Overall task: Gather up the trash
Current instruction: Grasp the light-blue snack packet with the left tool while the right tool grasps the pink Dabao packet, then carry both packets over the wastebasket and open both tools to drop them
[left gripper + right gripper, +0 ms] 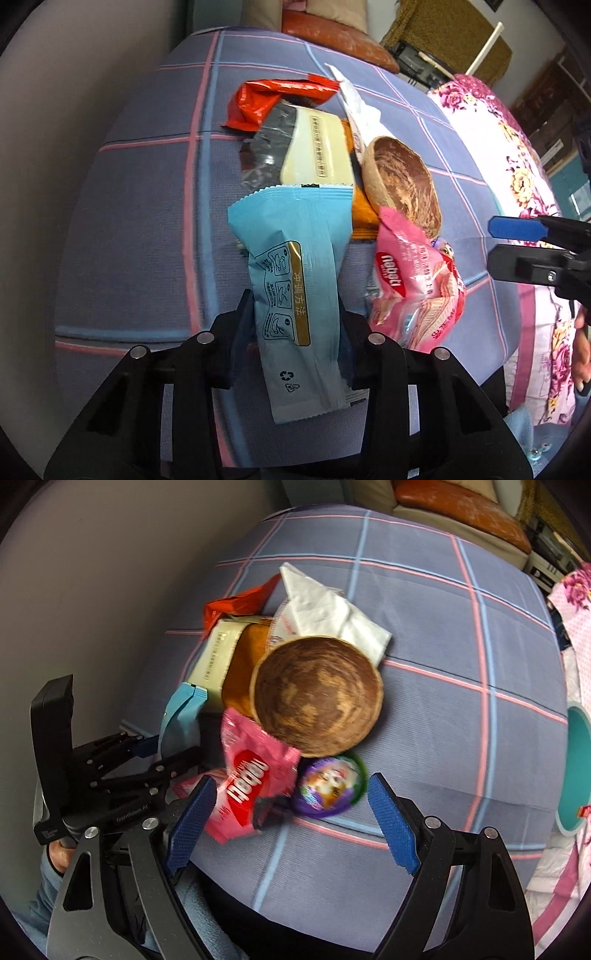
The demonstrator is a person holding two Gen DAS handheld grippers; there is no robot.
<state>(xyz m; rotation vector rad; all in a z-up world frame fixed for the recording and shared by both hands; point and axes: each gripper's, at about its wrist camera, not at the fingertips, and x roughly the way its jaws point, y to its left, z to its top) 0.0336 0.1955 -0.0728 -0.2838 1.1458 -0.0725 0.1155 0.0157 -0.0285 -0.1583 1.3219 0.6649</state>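
On the blue plaid-covered counter, the left tool pinches the light-blue foil sachet. The right tool is spread wide above the pink wafer packet and round purple lid, apparently touching neither. The brown wooden bowl sits behind.

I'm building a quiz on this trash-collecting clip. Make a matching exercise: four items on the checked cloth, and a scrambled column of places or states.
Items:
1. blue wrapper
2. wooden bowl
3. white napkin
4. purple round lid

States:
A. partly under the bowl's far side
B. between the open right gripper's fingers
C. clamped by the left gripper
D. empty, upright

Pairs: 1-C, 2-D, 3-A, 4-B
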